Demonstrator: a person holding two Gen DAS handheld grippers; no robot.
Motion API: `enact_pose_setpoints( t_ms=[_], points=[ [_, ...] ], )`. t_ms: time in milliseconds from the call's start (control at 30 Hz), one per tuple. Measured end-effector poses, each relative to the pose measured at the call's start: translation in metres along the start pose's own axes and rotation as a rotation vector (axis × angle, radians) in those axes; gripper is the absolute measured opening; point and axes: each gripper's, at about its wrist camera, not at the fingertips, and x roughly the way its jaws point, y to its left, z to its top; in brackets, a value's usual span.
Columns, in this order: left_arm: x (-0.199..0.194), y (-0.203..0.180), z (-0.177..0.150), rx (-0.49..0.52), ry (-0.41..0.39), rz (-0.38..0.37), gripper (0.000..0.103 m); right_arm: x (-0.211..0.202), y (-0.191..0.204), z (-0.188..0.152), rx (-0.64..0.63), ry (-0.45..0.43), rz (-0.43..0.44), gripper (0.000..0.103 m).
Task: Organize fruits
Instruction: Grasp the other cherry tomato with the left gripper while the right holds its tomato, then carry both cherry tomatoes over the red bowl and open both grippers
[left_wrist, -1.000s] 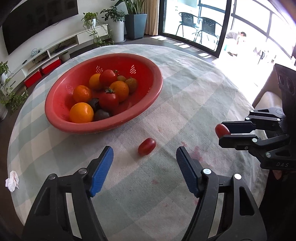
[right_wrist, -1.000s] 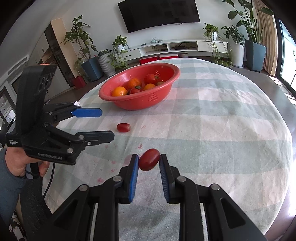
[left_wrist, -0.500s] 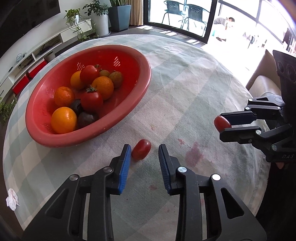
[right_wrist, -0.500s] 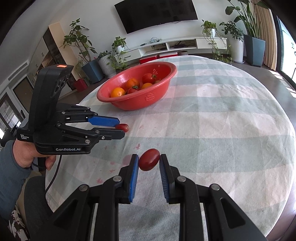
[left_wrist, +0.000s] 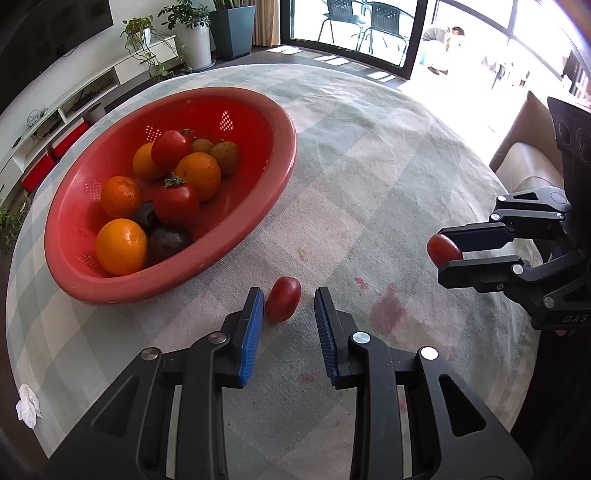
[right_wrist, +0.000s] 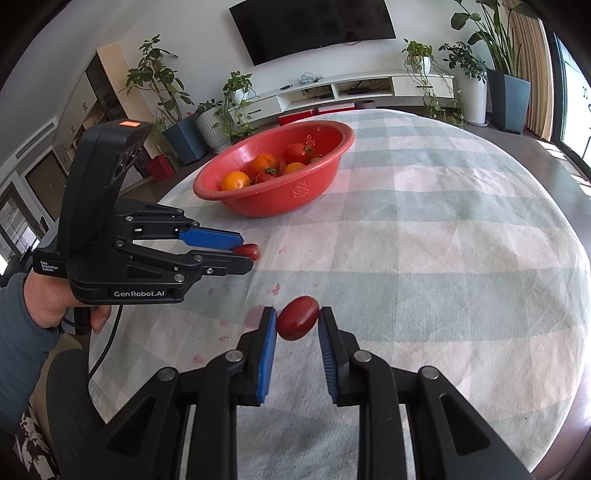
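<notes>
A small red tomato (left_wrist: 282, 304) lies on the checked tablecloth just in front of the red bowl (left_wrist: 293, 147). My left gripper (left_wrist: 290, 295) straddles it with narrowed jaws. The left pad (left_wrist: 253, 328) touches the tomato, while a small gap shows at the right pad. The right wrist view shows this tomato (right_wrist: 252, 251) at the left gripper's (right_wrist: 245, 254) tips. My right gripper (right_wrist: 297, 314) is shut on a second small tomato (right_wrist: 297, 319) and holds it above the cloth. From the left wrist view it (left_wrist: 443, 249) is at the right. The bowl (right_wrist: 280, 195) holds oranges, larger tomatoes and dark fruit.
A crumpled tissue (left_wrist: 27, 406) lies near the table's left edge. Reddish stains (left_wrist: 388, 306) mark the cloth between the grippers. A beige seat (left_wrist: 524, 162) stands beyond the right edge. A person's hand (right_wrist: 48, 299) in a grey sleeve holds the left gripper.
My left gripper came forward and down over the loose tomato and its jaws narrowed from wide to close around it. The right gripper and its tomato stayed still.
</notes>
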Motion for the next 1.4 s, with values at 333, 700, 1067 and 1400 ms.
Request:
enact_pose_setpoints(
  t_ms=[333, 700, 1067, 1400],
  points=[
    [0.006, -0.002, 0.002, -0.016, 0.023, 0.007, 0.021, 0.000, 0.000, 0.000, -0.001, 0.001, 0.001, 0.025],
    [0.004, -0.003, 0.002, -0.031, 0.024, 0.029, 0.017, 0.000, 0.000, 0.000, 0.001, -0.001, -0.001, 0.025],
    [-0.023, 0.000, -0.012, -0.111, -0.043, 0.027, 0.017, -0.001, 0.002, -0.001, 0.003, -0.012, -0.004, 0.025],
    [-0.074, 0.013, -0.045, -0.263, -0.159, 0.030, 0.017, -0.008, 0.005, 0.006, -0.002, -0.025, 0.001, 0.025]
  ],
)
